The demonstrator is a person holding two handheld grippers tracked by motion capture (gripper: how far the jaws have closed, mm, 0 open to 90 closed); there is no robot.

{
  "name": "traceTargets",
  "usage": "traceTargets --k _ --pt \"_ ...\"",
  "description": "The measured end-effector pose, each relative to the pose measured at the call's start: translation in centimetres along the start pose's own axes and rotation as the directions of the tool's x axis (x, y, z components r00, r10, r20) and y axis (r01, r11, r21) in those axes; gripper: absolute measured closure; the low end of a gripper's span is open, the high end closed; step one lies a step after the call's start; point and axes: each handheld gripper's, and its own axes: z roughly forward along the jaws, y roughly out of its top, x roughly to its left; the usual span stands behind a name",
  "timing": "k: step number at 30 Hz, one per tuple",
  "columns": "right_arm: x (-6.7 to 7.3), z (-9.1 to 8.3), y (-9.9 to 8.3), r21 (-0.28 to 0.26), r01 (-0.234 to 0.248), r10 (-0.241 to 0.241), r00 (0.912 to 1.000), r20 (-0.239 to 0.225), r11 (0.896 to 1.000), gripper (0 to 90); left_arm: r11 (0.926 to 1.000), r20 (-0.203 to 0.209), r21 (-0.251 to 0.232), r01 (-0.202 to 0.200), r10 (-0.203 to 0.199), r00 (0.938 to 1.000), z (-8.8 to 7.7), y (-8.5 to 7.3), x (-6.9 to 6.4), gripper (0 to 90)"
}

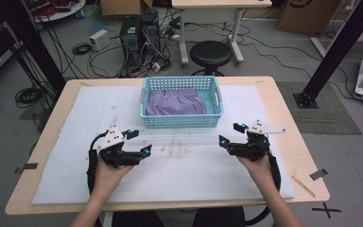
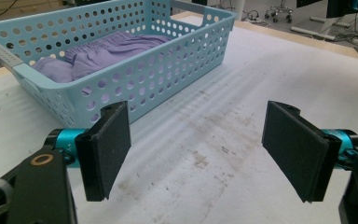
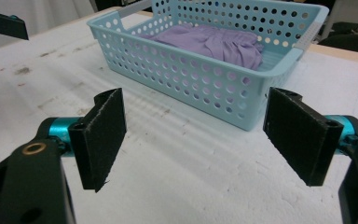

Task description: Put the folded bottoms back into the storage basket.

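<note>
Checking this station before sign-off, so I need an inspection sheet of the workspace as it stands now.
Surface: white mat on a wooden table, stained near its middle.
Job's things: light blue perforated basket at the far middle, crumpled purple cloth inside.
Clutter: nothing seen on the mat.
Grippers: left gripper and right gripper both open, nothing between the jaws, in front of the basket.
Cables: a black cable along the right forearm; tangled floor cables beyond the table.
Surroundings: black stool, computer tower, cardboard boxes.
</note>
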Motion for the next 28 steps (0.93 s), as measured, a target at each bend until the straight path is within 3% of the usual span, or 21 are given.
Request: traceTargets --k 8,28 --pt "-0.68 -0.11 -0.63 0.012 -0.019 0.019 0.9997 0.017 1.0 21.7 0.9999 -0.005 0.006 0.008 -0.008 1.0 -0.19 -0.24 0.39 23.7" --pt "-0.88 0.04 -0.8 0.011 -0.024 0.024 0.9994 0.024 1.0 21.7 0.9998 -0.011 0.005 0.021 -0.021 0.9997 -0.3 -0.36 0.71 23.7"
